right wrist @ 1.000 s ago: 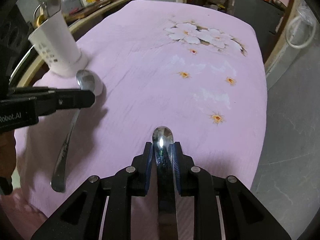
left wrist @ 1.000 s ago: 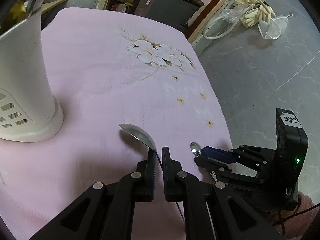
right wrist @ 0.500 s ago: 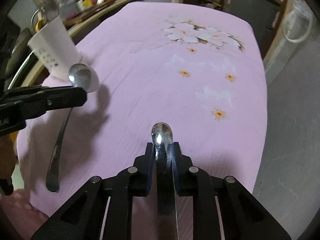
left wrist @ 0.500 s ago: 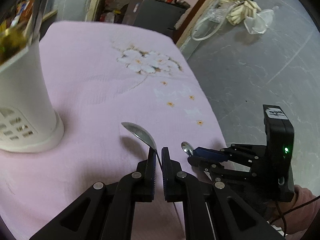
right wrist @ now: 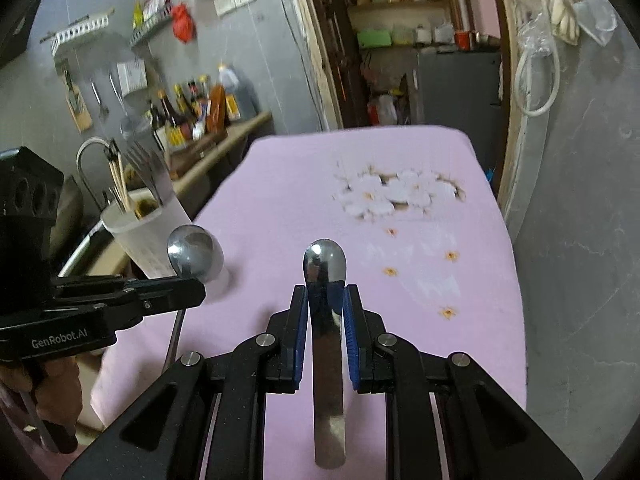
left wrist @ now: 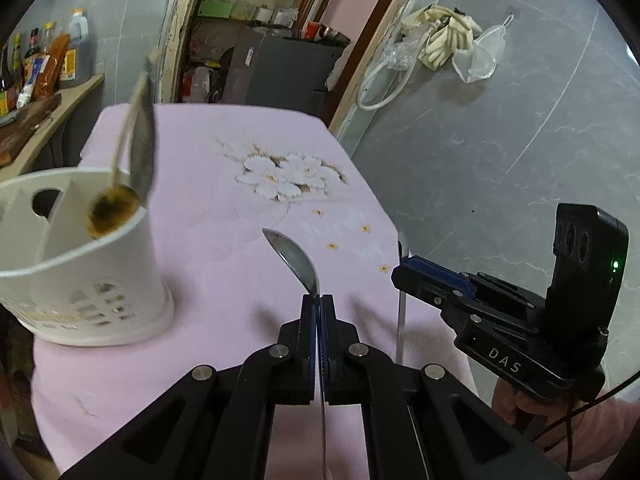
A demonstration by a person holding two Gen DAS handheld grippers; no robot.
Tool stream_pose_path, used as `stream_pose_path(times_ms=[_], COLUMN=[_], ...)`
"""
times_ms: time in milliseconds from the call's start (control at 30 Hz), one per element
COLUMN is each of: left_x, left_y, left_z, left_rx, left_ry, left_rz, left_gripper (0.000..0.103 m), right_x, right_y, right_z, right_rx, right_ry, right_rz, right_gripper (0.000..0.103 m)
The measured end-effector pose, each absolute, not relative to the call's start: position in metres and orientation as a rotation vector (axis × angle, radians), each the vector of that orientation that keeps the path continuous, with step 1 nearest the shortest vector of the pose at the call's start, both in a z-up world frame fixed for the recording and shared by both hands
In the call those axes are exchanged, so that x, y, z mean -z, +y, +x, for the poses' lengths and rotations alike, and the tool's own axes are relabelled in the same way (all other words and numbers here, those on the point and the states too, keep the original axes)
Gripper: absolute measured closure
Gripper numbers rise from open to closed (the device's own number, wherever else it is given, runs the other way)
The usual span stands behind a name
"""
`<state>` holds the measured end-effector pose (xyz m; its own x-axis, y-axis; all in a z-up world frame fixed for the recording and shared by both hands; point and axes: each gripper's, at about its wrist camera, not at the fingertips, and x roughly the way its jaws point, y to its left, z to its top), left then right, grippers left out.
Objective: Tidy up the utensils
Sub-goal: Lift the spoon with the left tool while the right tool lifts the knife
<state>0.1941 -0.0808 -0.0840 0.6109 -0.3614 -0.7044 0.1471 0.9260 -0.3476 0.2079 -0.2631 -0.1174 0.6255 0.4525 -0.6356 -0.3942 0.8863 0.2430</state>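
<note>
My left gripper (left wrist: 319, 300) is shut on a steel spoon (left wrist: 294, 258), edge-on between the pads, its bowl sticking forward above the pink cloth. My right gripper (right wrist: 325, 300) is shut on a second steel spoon (right wrist: 325, 264), bowl forward, its flat handle running back under the fingers. Each gripper shows in the other's view: the right gripper (left wrist: 404, 270) at the right, the left gripper (right wrist: 196, 286) at the left with its spoon bowl (right wrist: 194, 250) showing. A white perforated utensil holder (left wrist: 80, 260) stands at the left, with chopsticks and a fork in it.
The pink flowered tablecloth (right wrist: 360, 200) covers the table; its right edge drops off to a grey tiled floor (left wrist: 500, 140). A counter with bottles (right wrist: 200, 108) lies behind the holder. A doorway with shelves and a dark cabinet (left wrist: 280, 68) is beyond the far end.
Both grippers have risen off the cloth with their spoons and tilted up, so more of the room shows. The utensil holder now sits lower in the left view, its rim and contents visible.
</note>
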Motion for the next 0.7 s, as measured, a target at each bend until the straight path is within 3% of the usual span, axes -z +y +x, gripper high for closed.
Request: stream_pose_path(times_ms=[700], left_x=[0.064], left_y=[-0.064], left_z=[0.185], left_rx=[0.364], left_ry=[0.824], left_rz=[-0.246], left_gripper=[0.101], right_x=[0.096], right_y=[-0.256], right_z=[0.188], right_rx=[-0.392], right_ry=[0.647], right_rz=[0.125], right_gripper=[0.088])
